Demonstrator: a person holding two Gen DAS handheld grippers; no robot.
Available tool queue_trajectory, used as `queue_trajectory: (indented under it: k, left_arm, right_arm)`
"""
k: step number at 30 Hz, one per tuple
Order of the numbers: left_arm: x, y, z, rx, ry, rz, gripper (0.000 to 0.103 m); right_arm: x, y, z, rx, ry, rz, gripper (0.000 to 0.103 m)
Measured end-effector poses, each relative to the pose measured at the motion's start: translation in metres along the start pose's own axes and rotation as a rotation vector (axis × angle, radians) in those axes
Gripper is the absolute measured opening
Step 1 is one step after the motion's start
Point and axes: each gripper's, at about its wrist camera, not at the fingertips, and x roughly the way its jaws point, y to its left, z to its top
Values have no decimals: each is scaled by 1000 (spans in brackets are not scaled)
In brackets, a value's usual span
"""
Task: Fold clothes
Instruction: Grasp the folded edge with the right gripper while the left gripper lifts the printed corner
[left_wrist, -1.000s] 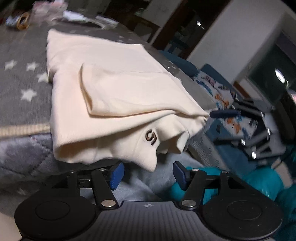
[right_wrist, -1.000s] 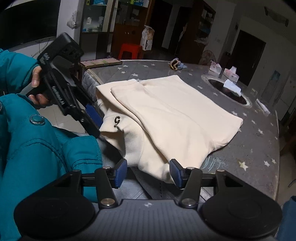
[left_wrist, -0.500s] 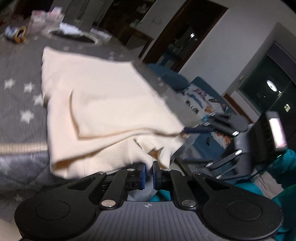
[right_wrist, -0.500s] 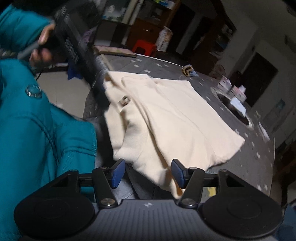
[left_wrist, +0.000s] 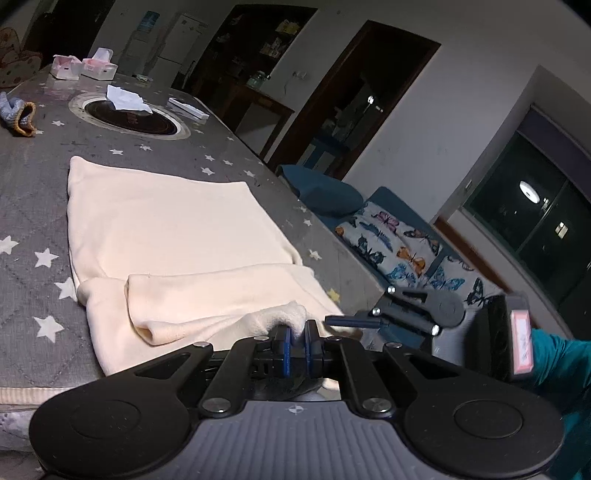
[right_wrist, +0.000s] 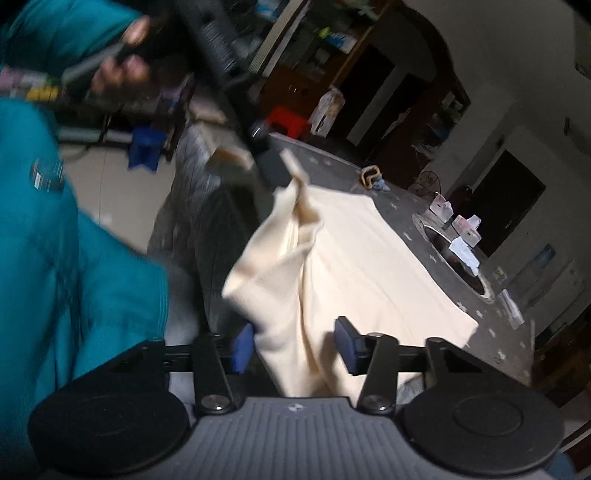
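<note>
The worktop (left_wrist: 33, 192), covered in a grey quilted cloth with white stars, fills the left of the left wrist view, with a round dark inset (left_wrist: 129, 118) set into it farther back. On it lies the cream garment (left_wrist: 166, 225), partly folded, most of it flat on the starred cover while its near end hangs off the worktop edge toward the person in the teal jacket (right_wrist: 55, 258).

The left tongs (left_wrist: 296, 345) are clamped together on a bunched corner of the garment near that edge; in the right wrist view this corner is lifted into a peak, though that picture is blurred. The right tongs (right_wrist: 295, 345) stand apart, with the hanging fold of the cream cloth between the two blue pads (right_wrist: 242, 349), seemingly touching the left one and apart from the other.

Toward the far side of the worktop sit two pink tissue boxes (left_wrist: 85, 66), a white tissue (left_wrist: 125, 99) on the inset's rim, and a small knitted item (left_wrist: 16, 118).
</note>
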Motion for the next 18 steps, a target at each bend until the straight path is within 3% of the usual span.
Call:
queue_trajectory:
  k: [3, 5, 9, 13, 18]
  left_arm:
    - [-1, 2, 1, 12, -4, 7, 9]
    - [-1, 1, 1, 42, -2, 28, 12]
    - [-5, -11, -8, 173, -1, 103, 15]
    - [-12, -26, -25, 321, -23, 207, 29]
    - [-21, -43, -45, 494, -52, 334, 33]
  right_arm:
    - [6, -15, 7, 85, -11, 56, 22]
    - [8, -26, 10, 160, -11, 91, 15]
    - [7, -60, 14, 353, -17, 133, 12]
    - [6, -86, 18, 493, -44, 161, 12]
    - [10, -104, 23, 545, -68, 159, 11]
